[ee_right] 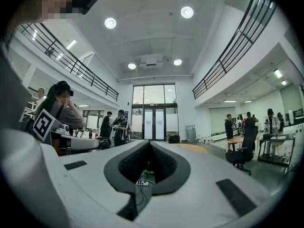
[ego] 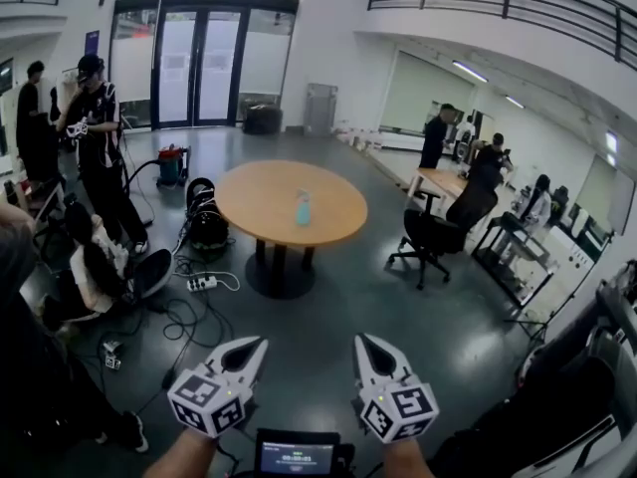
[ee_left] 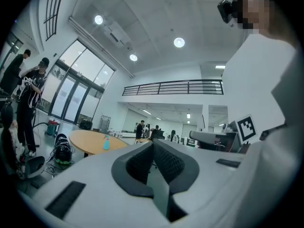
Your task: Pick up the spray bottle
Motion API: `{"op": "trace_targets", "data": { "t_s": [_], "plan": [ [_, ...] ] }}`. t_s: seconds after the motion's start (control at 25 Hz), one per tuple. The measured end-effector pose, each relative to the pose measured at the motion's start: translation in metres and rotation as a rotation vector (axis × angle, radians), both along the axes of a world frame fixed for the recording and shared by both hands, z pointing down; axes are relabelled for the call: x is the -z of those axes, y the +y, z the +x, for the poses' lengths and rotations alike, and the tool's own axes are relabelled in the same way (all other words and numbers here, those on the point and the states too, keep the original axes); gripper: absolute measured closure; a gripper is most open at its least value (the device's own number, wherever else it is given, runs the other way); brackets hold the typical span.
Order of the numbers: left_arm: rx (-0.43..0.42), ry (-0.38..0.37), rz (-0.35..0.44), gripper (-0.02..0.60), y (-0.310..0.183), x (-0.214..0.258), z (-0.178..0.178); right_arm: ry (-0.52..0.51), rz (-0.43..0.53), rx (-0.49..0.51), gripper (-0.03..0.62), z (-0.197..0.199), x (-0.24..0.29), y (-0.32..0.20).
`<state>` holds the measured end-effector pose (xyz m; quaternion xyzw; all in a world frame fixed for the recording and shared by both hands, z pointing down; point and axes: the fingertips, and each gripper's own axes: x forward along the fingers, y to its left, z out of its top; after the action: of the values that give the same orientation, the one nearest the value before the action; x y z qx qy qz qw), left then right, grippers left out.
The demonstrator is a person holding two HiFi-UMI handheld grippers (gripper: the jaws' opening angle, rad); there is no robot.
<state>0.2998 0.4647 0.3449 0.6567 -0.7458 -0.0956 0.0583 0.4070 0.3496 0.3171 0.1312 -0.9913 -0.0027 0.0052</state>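
Observation:
A pale blue spray bottle point(ego: 303, 208) stands upright near the middle of a round wooden table point(ego: 269, 192), far across the floor from me. It also shows small in the left gripper view, spray bottle point(ee_left: 105, 143) on the table point(ee_left: 90, 140). My left gripper point(ego: 255, 346) and right gripper point(ego: 365, 343) are held low at the near edge of the head view, both shut and empty, pointing level toward the table. In the right gripper view only a sliver of the table point(ee_right: 190, 147) shows past the shut jaws.
A black office chair point(ego: 435, 229) stands right of the table. Helmets and bags point(ego: 206, 222), a power strip point(ego: 202, 284) and cables lie on the floor left of it. Several people stand around; one sits on the floor at left point(ego: 95, 267). Desks line the right side.

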Motion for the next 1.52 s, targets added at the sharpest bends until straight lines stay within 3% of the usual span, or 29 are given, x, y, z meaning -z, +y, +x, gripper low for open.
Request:
{"op": "trace_targets", "data": {
  "t_s": [0.32,0.76,1.08,1.24,1.52],
  "plan": [
    [-0.032,-0.002,-0.015,0.589,0.002,-0.007,-0.007,-0.015,-0.021,-0.034,0.585,-0.006,0.003,0.001],
    [0.022,-0.018,-0.048,0.589,-0.028,-0.004,-0.05,-0.035,-0.021,0.005,0.585,-0.051,0.0,-0.036],
    [0.037,-0.077,-0.057,0.589,-0.087,0.007,-0.079,-0.068,-0.005,0.042,0.585,-0.084,0.011,-0.093],
    [0.038,-0.032,-0.037,0.589,-0.119,0.014,-0.097,-0.089,-0.022,0.038,0.585,-0.095,0.013,-0.127],
    [0.065,-0.041,-0.059,0.589,-0.17,0.01,-0.122,-0.083,-0.029,0.049,0.585,-0.119,0.009,-0.18]
  ]
}}
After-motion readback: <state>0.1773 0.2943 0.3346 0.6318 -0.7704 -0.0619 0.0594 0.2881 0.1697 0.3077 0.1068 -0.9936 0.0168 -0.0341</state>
